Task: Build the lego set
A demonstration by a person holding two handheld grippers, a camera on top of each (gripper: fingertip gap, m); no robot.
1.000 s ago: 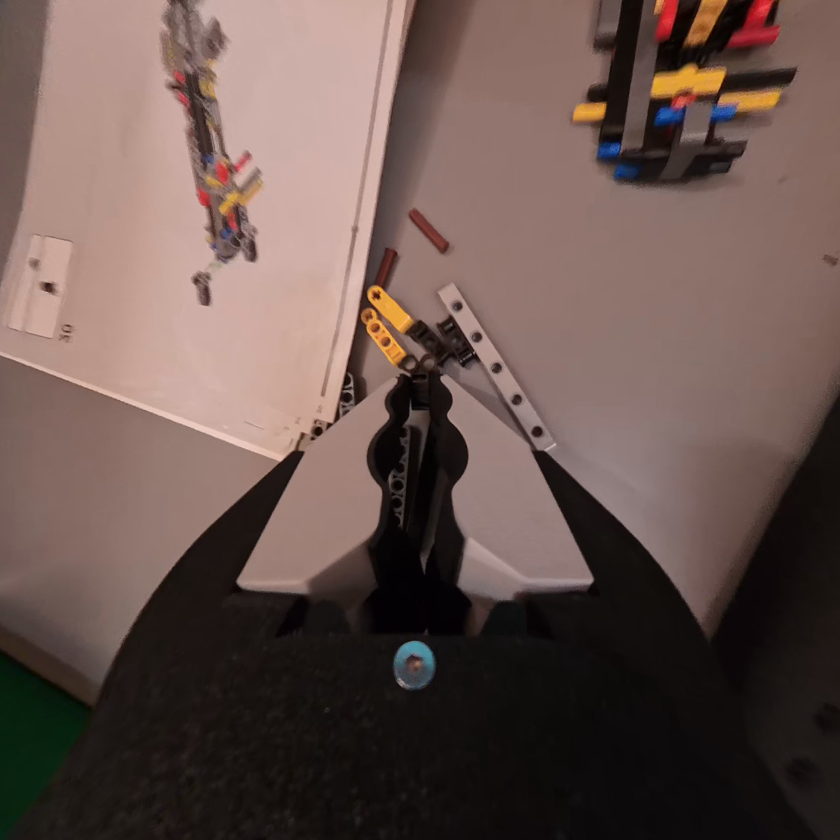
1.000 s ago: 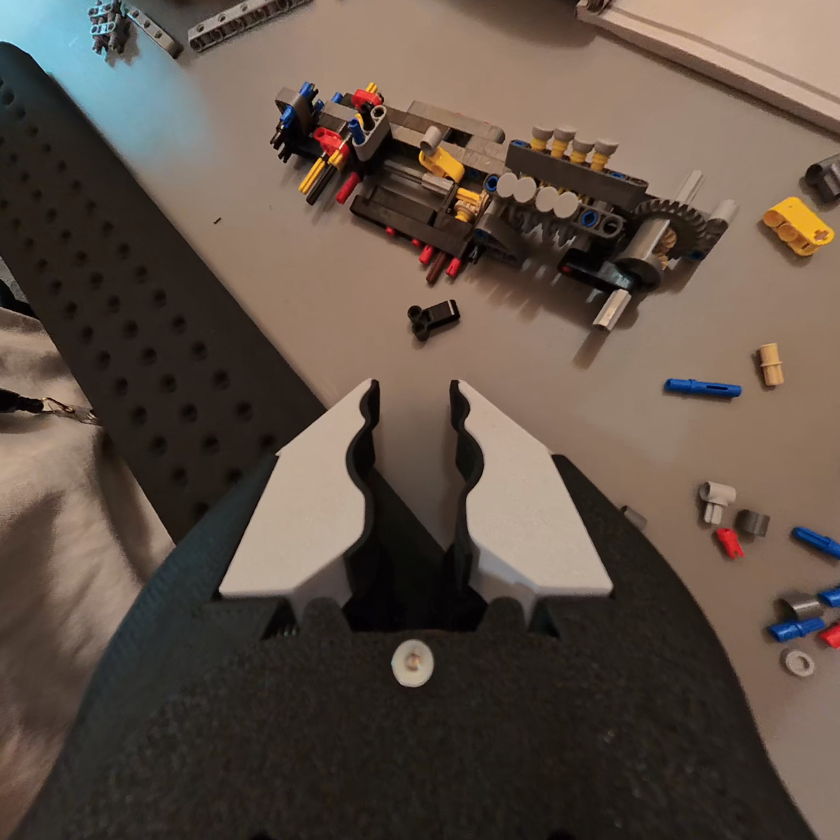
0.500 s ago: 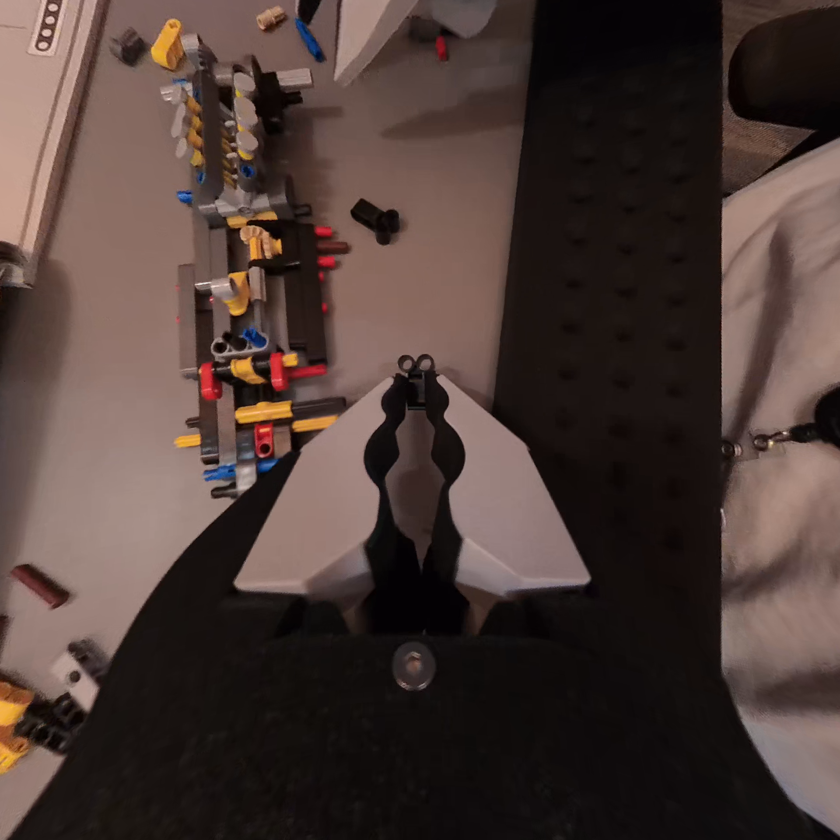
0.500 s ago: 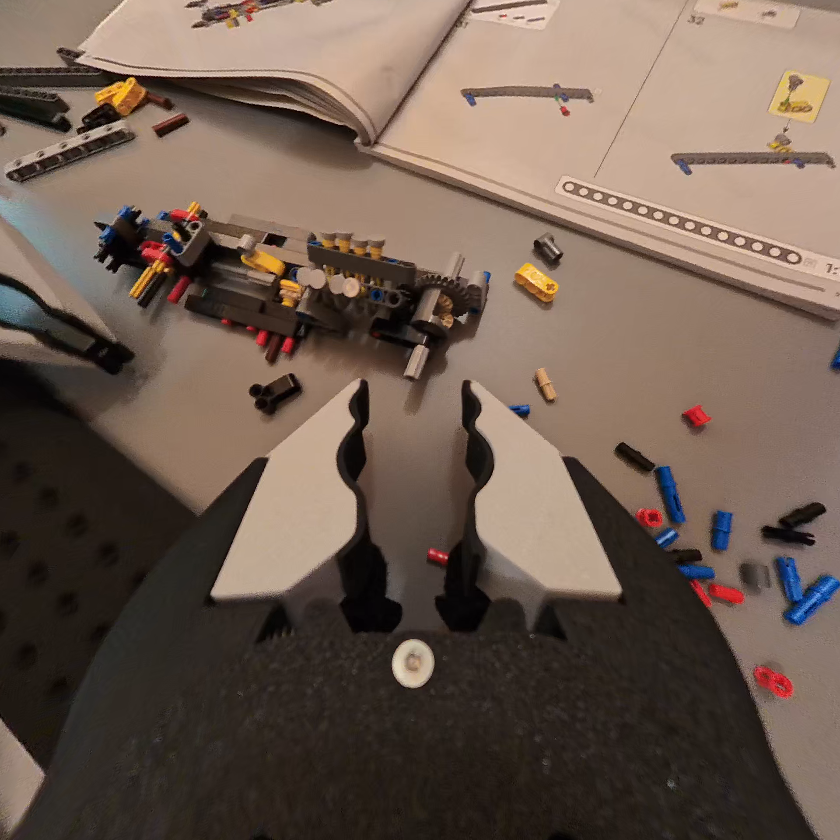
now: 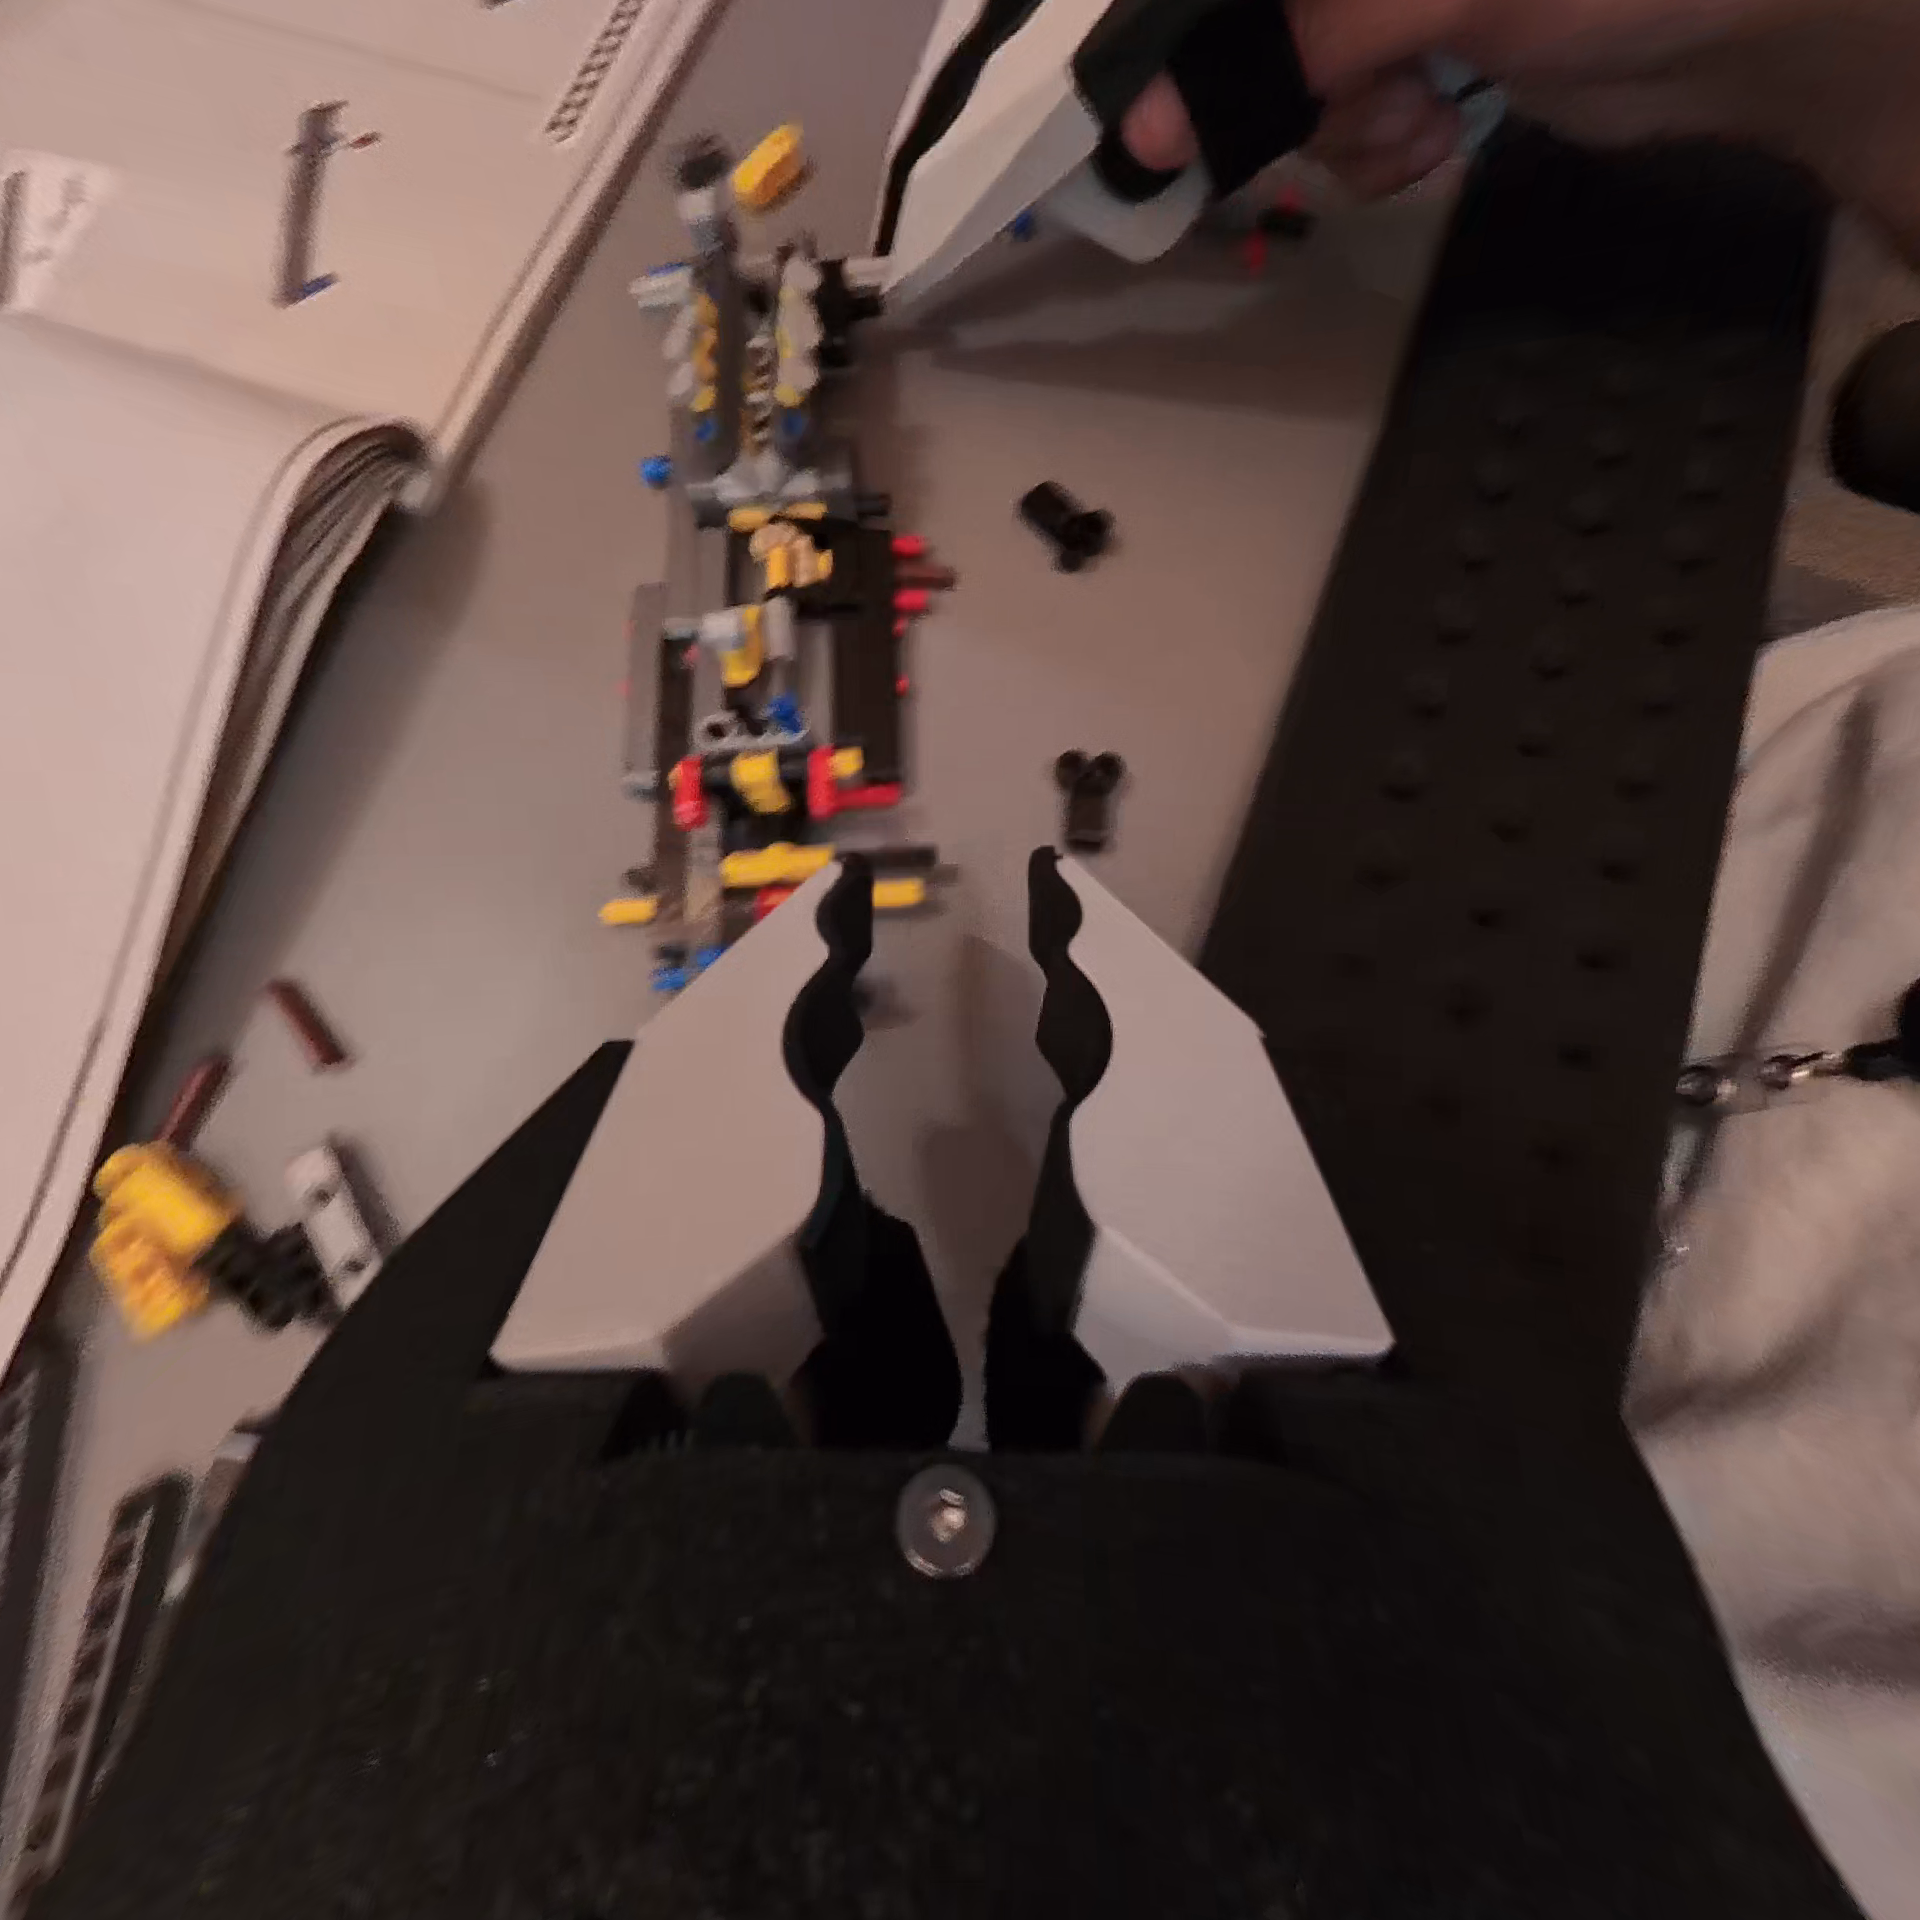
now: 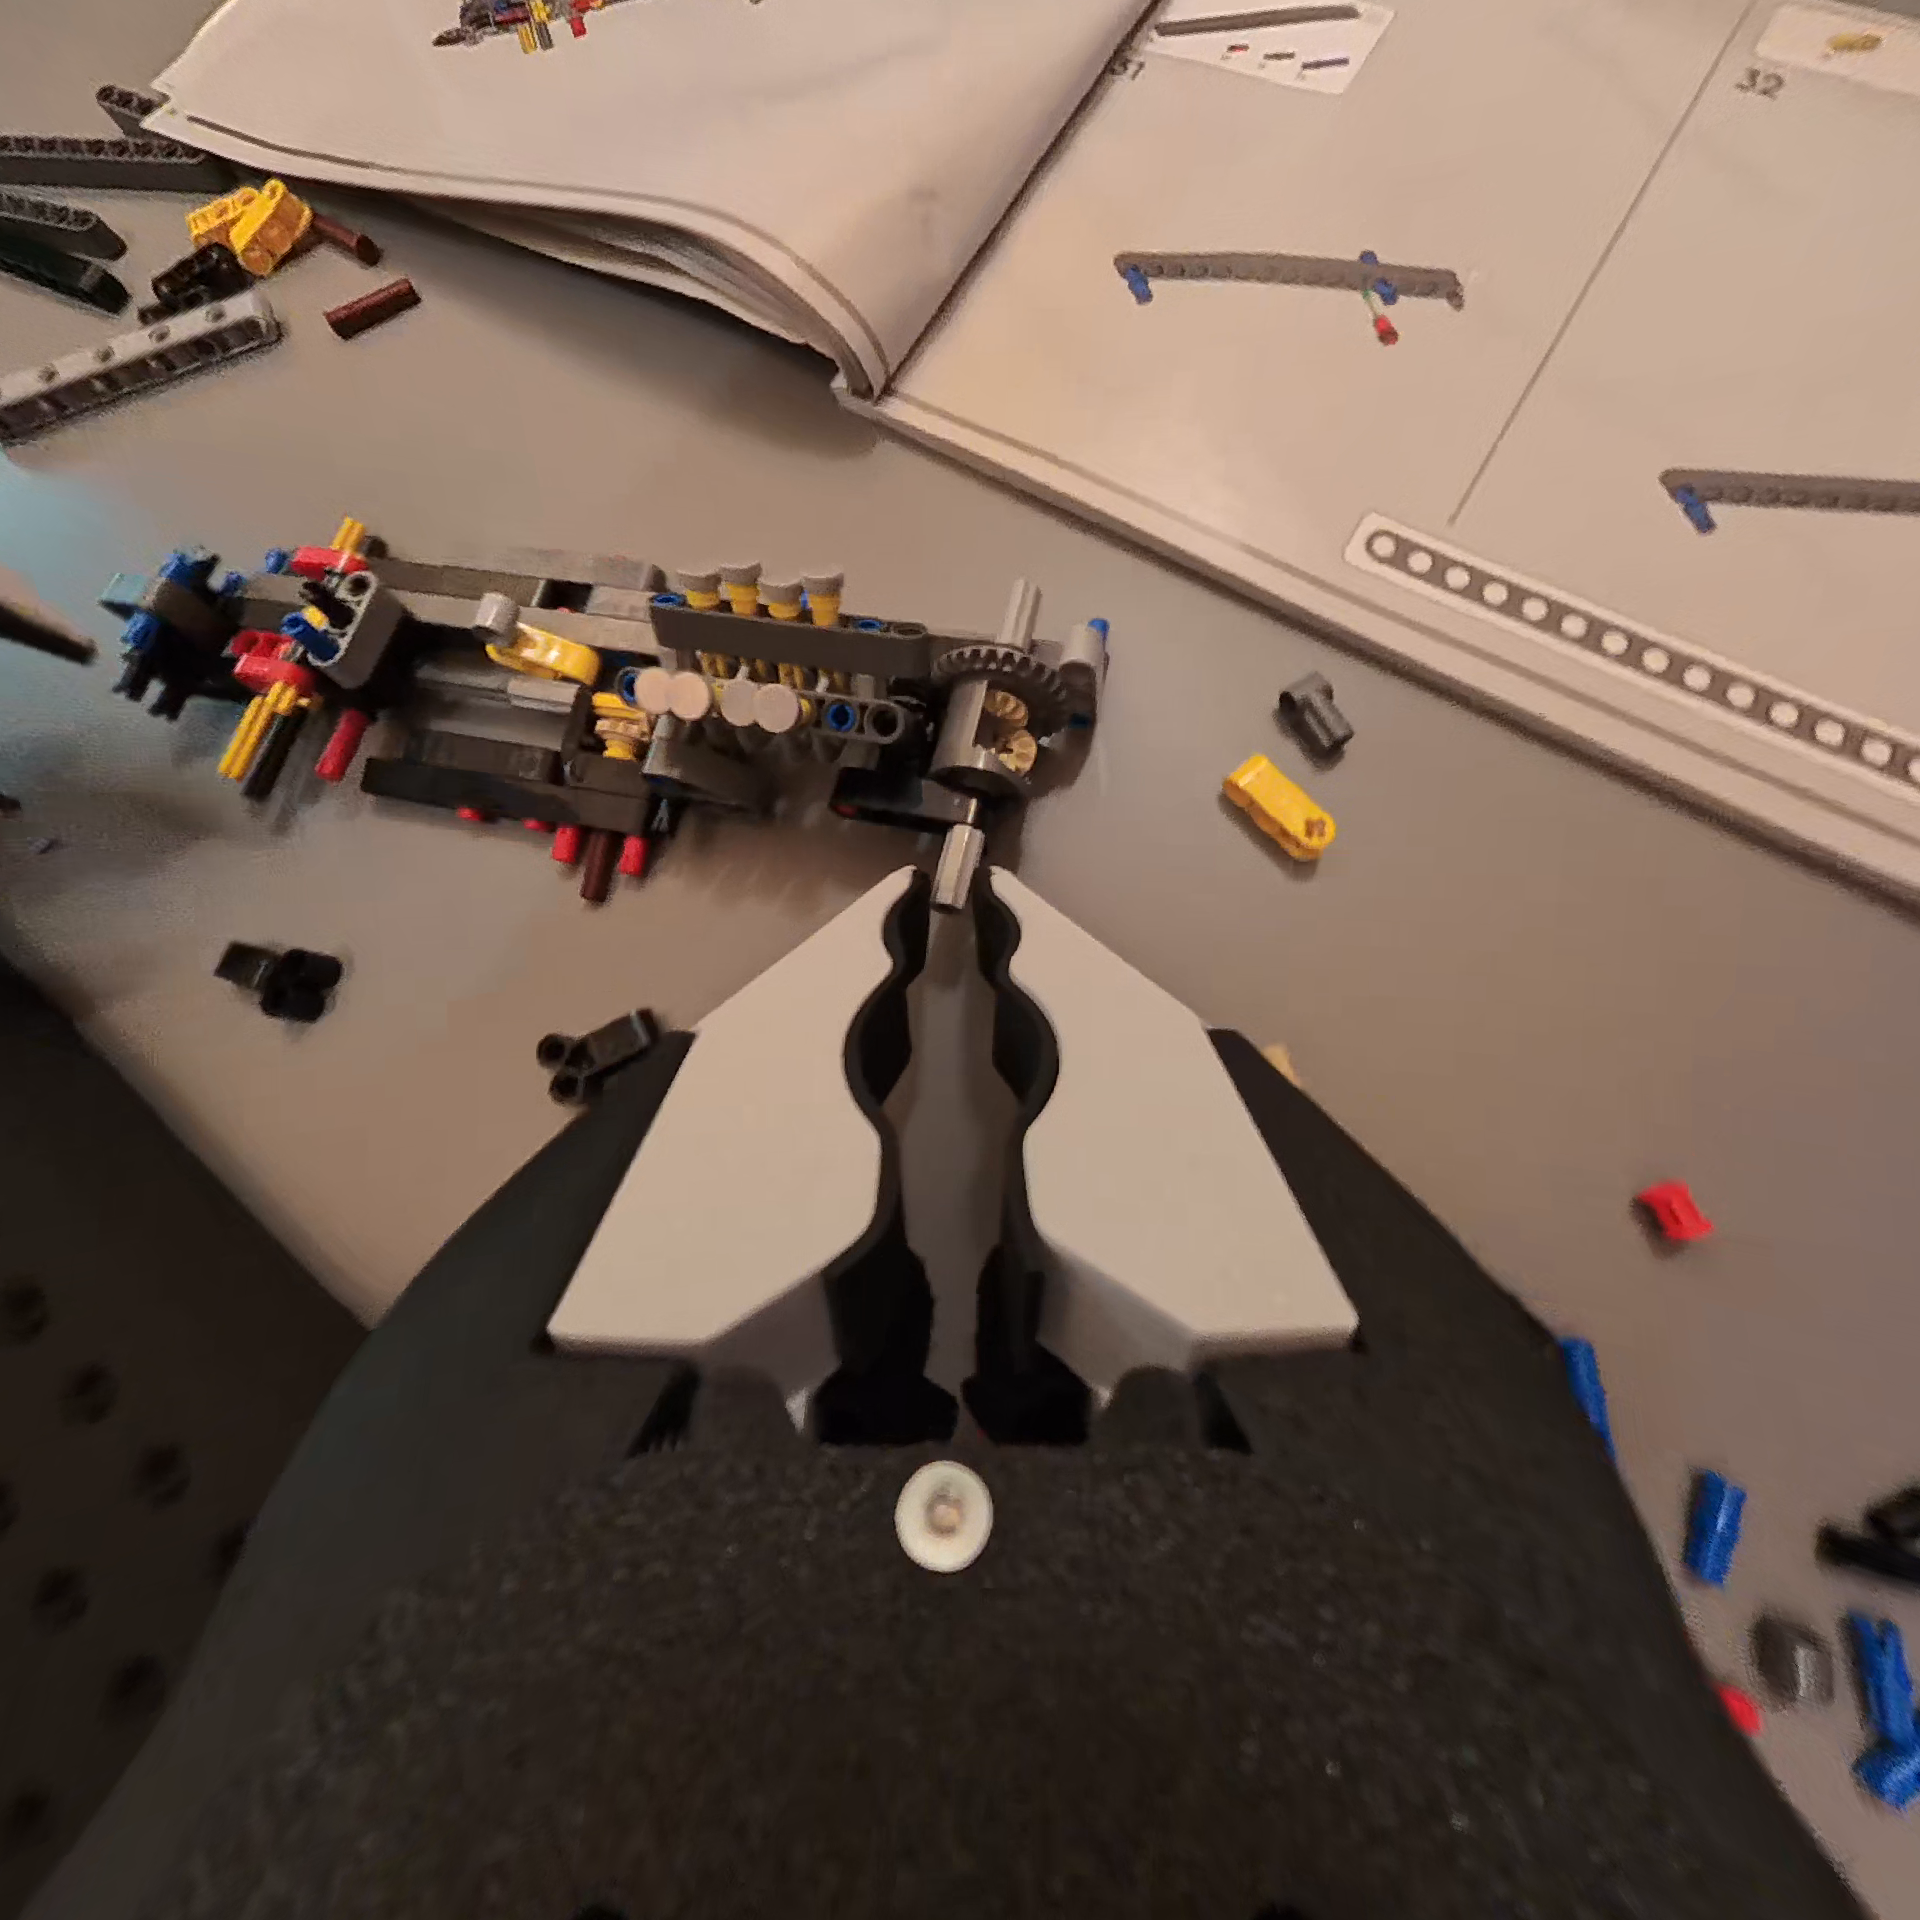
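Observation:
The long lego chassis model lies on the grey table; it also shows in the left wrist view. My right gripper is shut on the grey axle end that sticks out of the model's gear end. In the left wrist view the right gripper shows at the top, held by a gloved hand. My left gripper is open and empty beside the model's near end. A small black connector lies on the table just ahead of its right fingertip. A second black connector lies farther on.
An open instruction booklet lies behind the model. A black perforated strip runs along the table's near side. Loose blue, red and black pins lie at the right. A yellow piece, grey beams and a yellow-black cluster lie around. The gap from one gripper's tips to the other's is roughly 20 cm. To reach the yellow piece in a straight line is about 6 cm for my right fingers, about 25 cm for my left.
My left gripper has opened and let go of the black connector, which now lies on the table. My right gripper has moved forward to the model and shut on its grey axle.

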